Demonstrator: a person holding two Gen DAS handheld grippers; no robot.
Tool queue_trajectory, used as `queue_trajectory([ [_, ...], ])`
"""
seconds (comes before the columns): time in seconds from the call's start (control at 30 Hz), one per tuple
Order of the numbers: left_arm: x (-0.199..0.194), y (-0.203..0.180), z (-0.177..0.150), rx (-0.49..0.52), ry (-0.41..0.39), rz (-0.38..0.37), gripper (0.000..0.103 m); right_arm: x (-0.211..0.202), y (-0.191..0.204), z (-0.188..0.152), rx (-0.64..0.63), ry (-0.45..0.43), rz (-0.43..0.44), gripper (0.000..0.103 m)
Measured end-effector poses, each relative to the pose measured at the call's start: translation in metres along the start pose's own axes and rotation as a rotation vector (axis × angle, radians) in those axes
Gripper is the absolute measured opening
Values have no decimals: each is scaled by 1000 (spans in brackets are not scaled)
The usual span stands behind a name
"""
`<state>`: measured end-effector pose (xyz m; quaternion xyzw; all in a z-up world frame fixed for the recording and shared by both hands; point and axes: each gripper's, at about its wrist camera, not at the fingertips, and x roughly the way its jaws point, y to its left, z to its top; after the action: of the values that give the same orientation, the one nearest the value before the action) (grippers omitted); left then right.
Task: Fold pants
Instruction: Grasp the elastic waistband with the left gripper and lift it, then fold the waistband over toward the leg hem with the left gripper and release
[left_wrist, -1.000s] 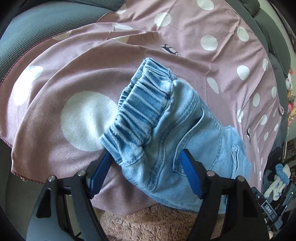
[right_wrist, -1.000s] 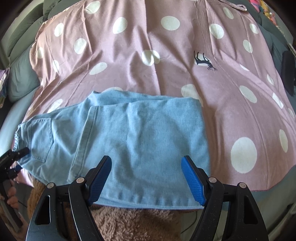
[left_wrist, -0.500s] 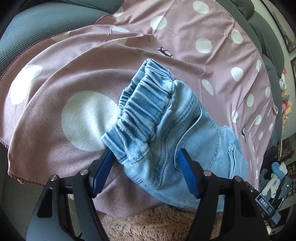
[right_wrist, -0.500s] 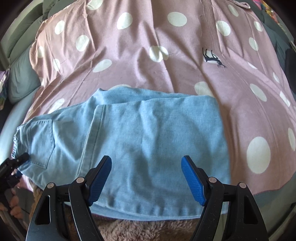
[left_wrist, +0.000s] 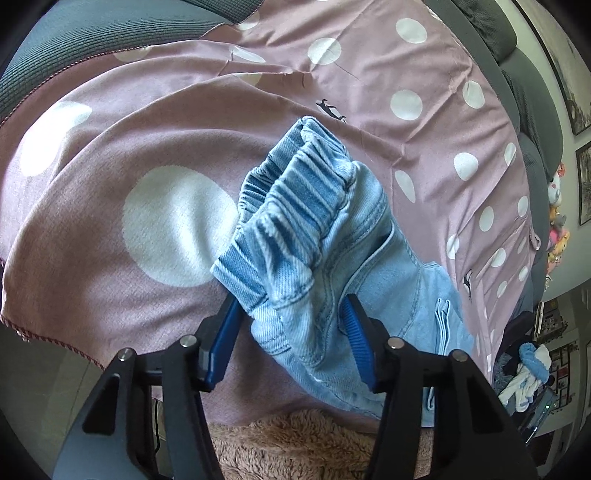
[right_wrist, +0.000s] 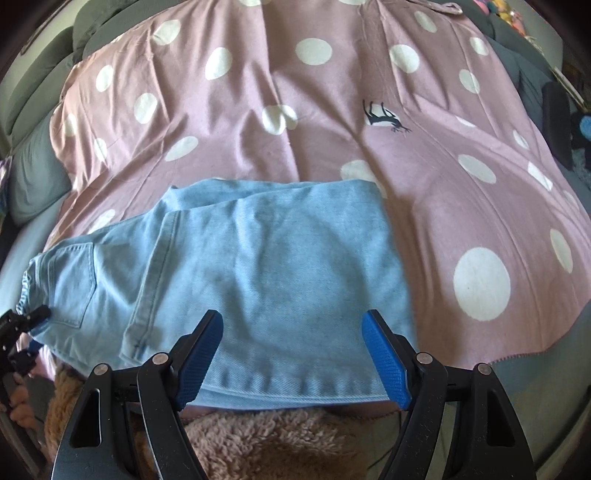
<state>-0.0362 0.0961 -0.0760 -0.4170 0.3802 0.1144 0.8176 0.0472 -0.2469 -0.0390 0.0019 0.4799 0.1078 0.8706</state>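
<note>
Pants (right_wrist: 266, 273): light blue denim, folded over on themselves and lying flat on the pink sheet, near its front edge; a back pocket faces up toward the left end
Waistband (left_wrist: 295, 206): gathered elastic end of the pants, bunched and lifted a little off the sheet, right in front of the left gripper
Left gripper (left_wrist: 291, 332): its jaws have just been closing, with the corner of the waistband between the two blue pads; the left pad touches the denim, though I cannot tell whether the cloth is pinched tight yet
Left gripper seen from the right side (right_wrist: 26, 325): a black tip at the waistband end of the pants, with fingers of the person's hand (right_wrist: 18, 402) below it
Right gripper (right_wrist: 291, 354): spread wide above the folded hem edge of the pants, pads clear of the cloth, nothing held
Sheet (right_wrist: 369, 74): dusty pink with white dots and a small dark animal print (right_wrist: 384, 118), spread over a grey sofa (left_wrist: 92, 33)
Fleece (right_wrist: 266, 443): tan and fuzzy, at the bottom edge just under the near edge of the pants
Far right, left view: a pile of blue and white clothes (left_wrist: 528, 369) off the sheet
</note>
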Motion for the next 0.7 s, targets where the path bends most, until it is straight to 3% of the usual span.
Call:
queue_trajectory([
  [0.17, 0, -3, 0, -23, 8, -20, 42, -3, -4, 0, 19, -13, -8, 77],
  [0.47, -5, -17, 0, 22, -9, 22, 38, -4, -12, -1, 49, -12, -26, 77],
  [0.7, -16, -34, 2, 70, -31, 11, 33, -6, -16, 0, 62, -17, -51, 77],
])
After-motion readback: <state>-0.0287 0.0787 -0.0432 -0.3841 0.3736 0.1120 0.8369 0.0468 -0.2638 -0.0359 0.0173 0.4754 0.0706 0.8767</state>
